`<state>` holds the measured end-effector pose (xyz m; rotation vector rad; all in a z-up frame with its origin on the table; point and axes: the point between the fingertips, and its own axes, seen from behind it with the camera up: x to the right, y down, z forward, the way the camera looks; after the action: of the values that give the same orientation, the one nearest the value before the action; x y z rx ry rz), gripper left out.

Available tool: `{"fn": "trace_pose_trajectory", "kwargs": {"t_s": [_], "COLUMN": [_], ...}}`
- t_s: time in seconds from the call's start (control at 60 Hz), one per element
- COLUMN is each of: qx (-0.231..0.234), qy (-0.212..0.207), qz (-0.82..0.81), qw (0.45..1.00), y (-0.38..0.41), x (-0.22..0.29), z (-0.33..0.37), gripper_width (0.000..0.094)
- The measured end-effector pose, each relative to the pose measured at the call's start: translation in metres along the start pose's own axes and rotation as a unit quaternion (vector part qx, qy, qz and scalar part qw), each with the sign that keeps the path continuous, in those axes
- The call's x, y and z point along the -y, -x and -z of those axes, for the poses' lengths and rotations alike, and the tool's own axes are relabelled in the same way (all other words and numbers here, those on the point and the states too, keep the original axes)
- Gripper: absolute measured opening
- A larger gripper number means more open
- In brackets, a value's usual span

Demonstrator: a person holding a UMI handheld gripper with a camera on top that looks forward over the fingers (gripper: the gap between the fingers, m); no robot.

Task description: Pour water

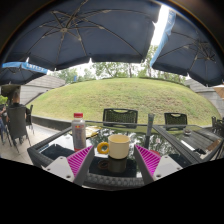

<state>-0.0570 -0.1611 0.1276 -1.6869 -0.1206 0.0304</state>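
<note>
Outdoor patio, glass tabletop with a dark frame edge running left to right ahead of the tool. Far left: a dark chair beside the tabletop, paved floor open around it. Left of the fingers a bottle stands upright on the glass, red cap, pale body; label print too small to read. Tool fingers spread wide, magenta pads showing on both sides, gripping nothing. A cream mug with an orange handle on its left side stands between and just ahead of the fingers, clear gaps either side, resting on the tabletop. No readable writing on the mug. Beyond the far table edge: two empty chairs, then an open grass slope. Right of the fingers the glass is mostly bare. Overhead, dark blue umbrellas cover the area.
</note>
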Motion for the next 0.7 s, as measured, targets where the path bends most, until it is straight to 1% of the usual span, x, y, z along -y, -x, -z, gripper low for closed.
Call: {"fn": "trace_pose_trajectory", "kwargs": {"t_s": [0.017, 0.183, 0.25, 0.267, 0.283, 0.35, 0.417, 0.533, 0.583, 0.7], "qx": [0.000, 0.008, 0.025, 0.031, 0.036, 0.056, 0.074, 0.107, 0.106, 0.075], "qy": [-0.002, 0.004, 0.003, 0.000, -0.001, -0.009, -0.013, -0.007, -0.011, -0.002], "qz": [-0.002, -0.001, -0.002, -0.003, -0.004, -0.004, 0.000, -0.017, -0.025, -0.026], "qw": [1.000, 1.000, 1.000, 1.000, 0.999, 0.998, 0.997, 0.994, 0.994, 0.997], "y": [0.002, 0.010, 0.022, 0.028, 0.032, 0.050, 0.075, 0.122, 0.133, 0.142], "x": [-0.008, -0.016, -0.007, -0.012, -0.004, 0.005, 0.012, 0.018, 0.023, 0.017], "z": [-0.001, -0.011, -0.015, -0.019, -0.019, -0.034, -0.054, -0.096, -0.118, -0.175], "gripper_width": [0.0836, 0.0829, 0.0826, 0.0827, 0.0824, 0.0824, 0.0824, 0.0825, 0.0824, 0.0822]}}
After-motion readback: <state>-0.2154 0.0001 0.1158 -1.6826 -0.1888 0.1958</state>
